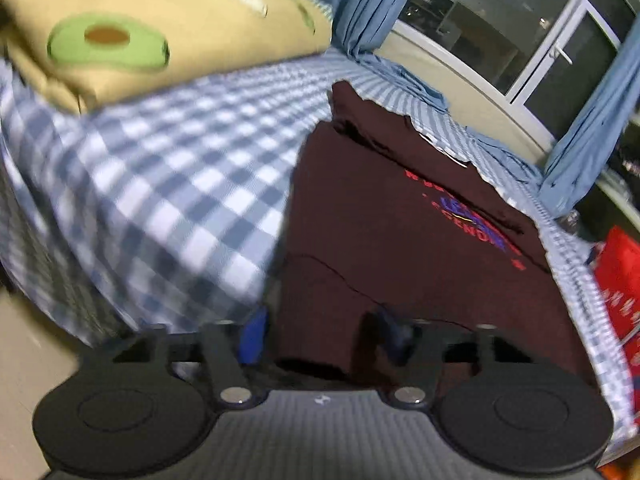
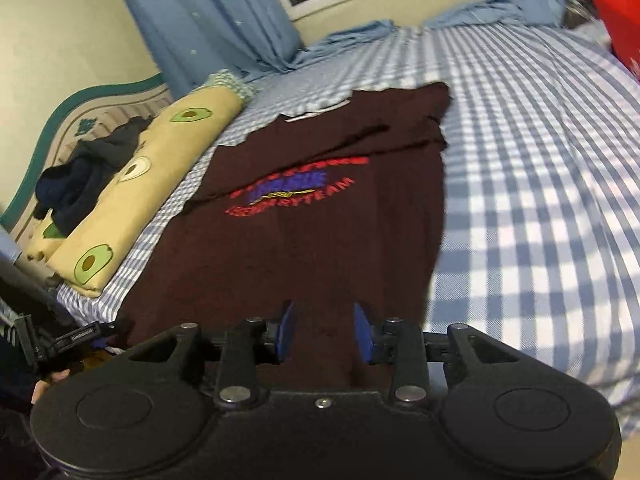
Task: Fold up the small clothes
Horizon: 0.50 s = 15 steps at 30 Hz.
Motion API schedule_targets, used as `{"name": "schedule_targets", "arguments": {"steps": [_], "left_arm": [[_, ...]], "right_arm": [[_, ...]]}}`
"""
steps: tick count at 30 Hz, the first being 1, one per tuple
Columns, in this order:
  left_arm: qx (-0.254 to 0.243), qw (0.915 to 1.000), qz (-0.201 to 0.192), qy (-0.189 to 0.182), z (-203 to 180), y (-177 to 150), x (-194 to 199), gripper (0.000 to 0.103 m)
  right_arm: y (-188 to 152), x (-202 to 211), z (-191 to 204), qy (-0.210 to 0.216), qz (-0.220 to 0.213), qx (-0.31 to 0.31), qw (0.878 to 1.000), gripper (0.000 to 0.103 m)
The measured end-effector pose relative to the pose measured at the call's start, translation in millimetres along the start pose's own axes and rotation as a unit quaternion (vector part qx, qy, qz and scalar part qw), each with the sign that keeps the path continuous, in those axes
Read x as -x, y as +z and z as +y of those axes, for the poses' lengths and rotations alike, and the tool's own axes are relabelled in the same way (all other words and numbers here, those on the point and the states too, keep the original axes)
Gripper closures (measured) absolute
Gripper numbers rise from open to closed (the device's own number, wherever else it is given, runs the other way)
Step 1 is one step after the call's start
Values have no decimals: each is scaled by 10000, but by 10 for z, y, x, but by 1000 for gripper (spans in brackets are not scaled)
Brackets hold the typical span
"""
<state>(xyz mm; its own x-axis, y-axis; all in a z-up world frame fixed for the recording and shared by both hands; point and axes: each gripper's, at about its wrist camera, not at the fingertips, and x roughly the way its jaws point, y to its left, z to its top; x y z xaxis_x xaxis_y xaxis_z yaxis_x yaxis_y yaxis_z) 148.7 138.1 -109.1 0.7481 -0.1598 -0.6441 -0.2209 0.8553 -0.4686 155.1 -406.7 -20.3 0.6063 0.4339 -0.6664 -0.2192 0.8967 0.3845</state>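
A dark maroon T-shirt (image 1: pixel 400 240) (image 2: pixel 320 240) with a red and blue chest print lies flat on the blue-and-white checked bed (image 1: pixel 180 168) (image 2: pixel 540 200), its sleeves folded in over the body. My left gripper (image 1: pixel 324 336) hangs low over the shirt's near left corner. One blue pad (image 1: pixel 254 336) is off the cloth's side edge and the other pad (image 1: pixel 394 336) is over the cloth, and neither visibly presses it. My right gripper (image 2: pixel 325 332) stands open just above the shirt's near hem, nothing pinched between its blue pads.
A yellow avocado-print pillow (image 1: pixel 160 40) (image 2: pixel 160 184) lies at the head of the bed, with dark clothes (image 2: pixel 88 176) heaped behind it. Blue curtains (image 1: pixel 368 12) (image 2: pixel 208 12) and a window run along the far side. A red bag (image 1: pixel 620 280) sits past the bed's right edge.
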Motion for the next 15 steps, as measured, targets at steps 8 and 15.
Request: {"name": "schedule_targets", "arguments": {"steps": [8,15], "left_arm": [[-91,9960,-638,-623,-134,134,457,100],[-265,9996,-11,-24,33,-74,143,99]], "right_arm": [[-6,-141,87,46,148,233,9996,66],[-97,-361,82,-75,415,441,9981,61]]}}
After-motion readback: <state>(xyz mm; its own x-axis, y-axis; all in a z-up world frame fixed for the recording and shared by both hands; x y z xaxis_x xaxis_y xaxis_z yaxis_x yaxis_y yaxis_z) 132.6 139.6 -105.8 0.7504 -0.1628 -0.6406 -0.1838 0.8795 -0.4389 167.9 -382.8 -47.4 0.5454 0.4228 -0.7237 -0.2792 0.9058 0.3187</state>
